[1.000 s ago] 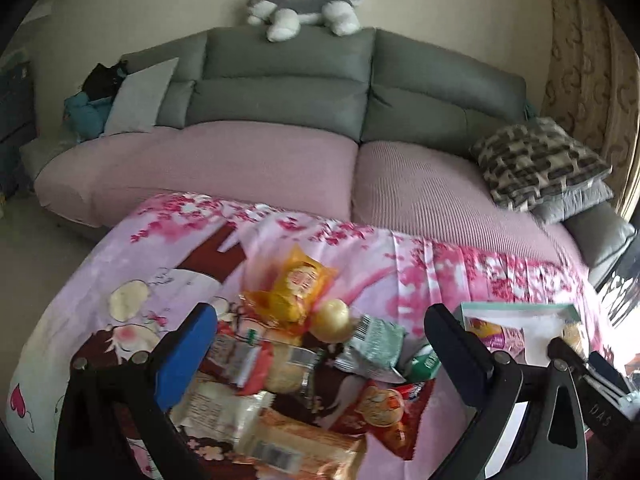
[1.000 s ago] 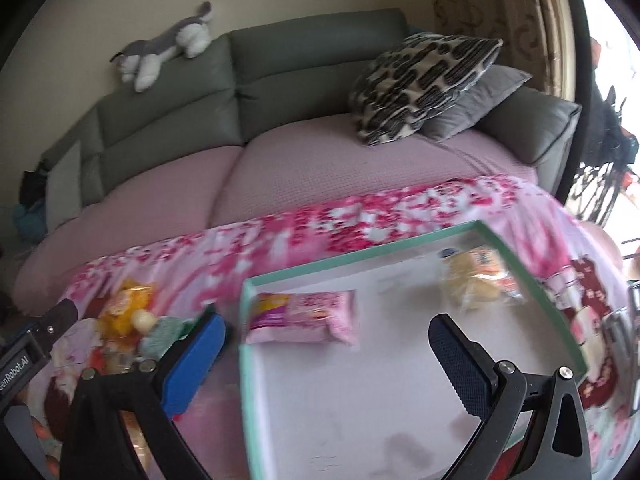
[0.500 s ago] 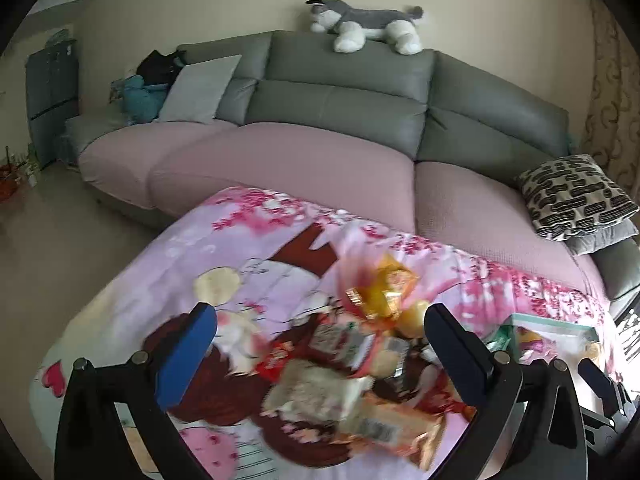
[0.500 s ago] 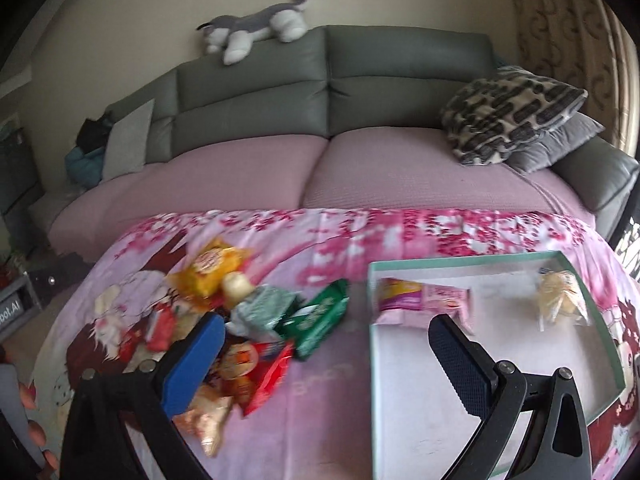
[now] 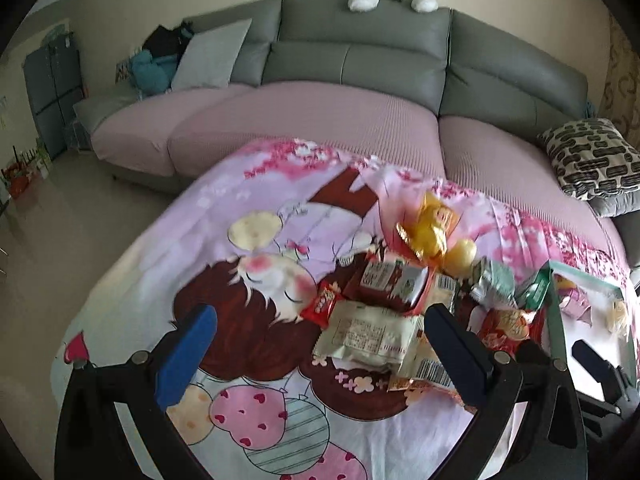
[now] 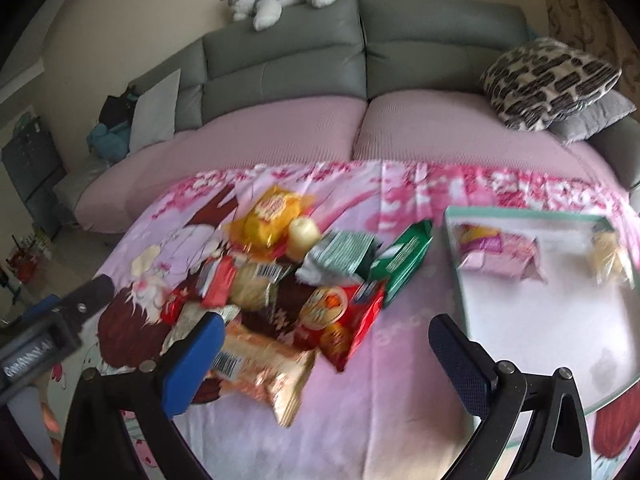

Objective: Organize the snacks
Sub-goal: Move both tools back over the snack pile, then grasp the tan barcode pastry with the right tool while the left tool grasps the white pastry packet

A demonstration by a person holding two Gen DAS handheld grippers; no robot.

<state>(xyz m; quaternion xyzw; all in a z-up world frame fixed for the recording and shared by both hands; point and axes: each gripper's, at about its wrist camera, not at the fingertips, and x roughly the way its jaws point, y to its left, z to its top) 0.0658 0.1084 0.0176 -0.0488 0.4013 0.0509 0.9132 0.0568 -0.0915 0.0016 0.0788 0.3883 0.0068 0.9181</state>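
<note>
Behind the cartoon-print tabletop (image 6: 400,380) a grey sofa (image 6: 360,60) fills the room. Your snack pile (image 6: 280,280) sits heaped left of the green-rimmed tray (image 6: 454,264), which already holds a pink packet (image 6: 500,256) and a pale one (image 6: 608,256). Both views have swung from the tray back to the pile, so you are likely lining up the next pick. Your right claw (image 6: 324,356) and left claw (image 5: 320,352) are spread apart, empty. Blur smears the labels; the tray's near edge is cut off.
</note>
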